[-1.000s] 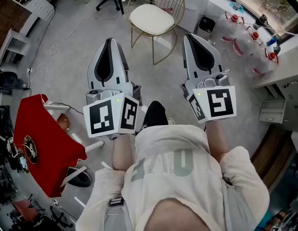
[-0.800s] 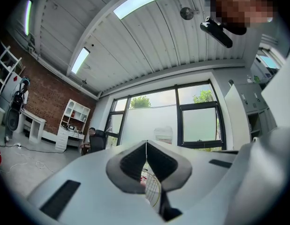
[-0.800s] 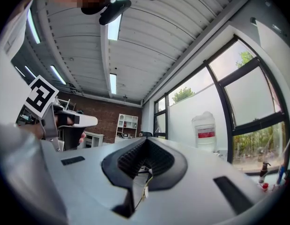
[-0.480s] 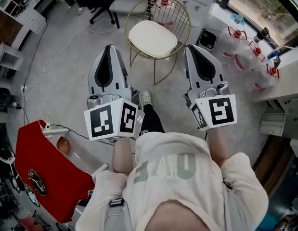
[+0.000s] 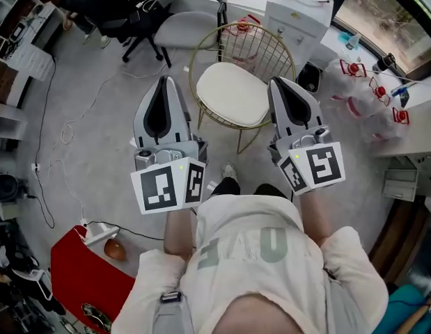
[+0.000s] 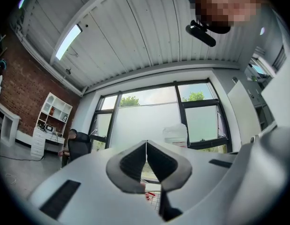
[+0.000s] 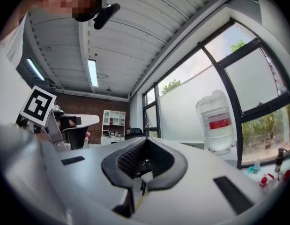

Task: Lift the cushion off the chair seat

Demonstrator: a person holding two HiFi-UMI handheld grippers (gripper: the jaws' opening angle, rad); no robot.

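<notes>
A cream cushion (image 5: 232,94) lies on the seat of a gold wire chair (image 5: 264,44), seen in the head view. My left gripper (image 5: 164,82) hovers just left of the seat and my right gripper (image 5: 279,83) just right of it, both above the floor and apart from the cushion. Each one is shut with nothing between its jaws. In the left gripper view the left gripper (image 6: 146,145) points at the windows with its pads together. The right gripper (image 7: 145,146) in its own view is also closed and empty.
A grey office chair (image 5: 189,16) and a white cabinet (image 5: 299,16) stand behind the gold chair. Beside the cabinet is a black bin (image 5: 310,76). Water bottles (image 5: 372,92) crowd the right, near a white counter (image 5: 410,127). A red cloth (image 5: 79,284) and cables (image 5: 76,127) lie at the left.
The person has walked toward the gold chair, which now lies between the two grippers instead of far ahead. The red cloth has slid to the lower left corner. Both grippers stayed shut.
</notes>
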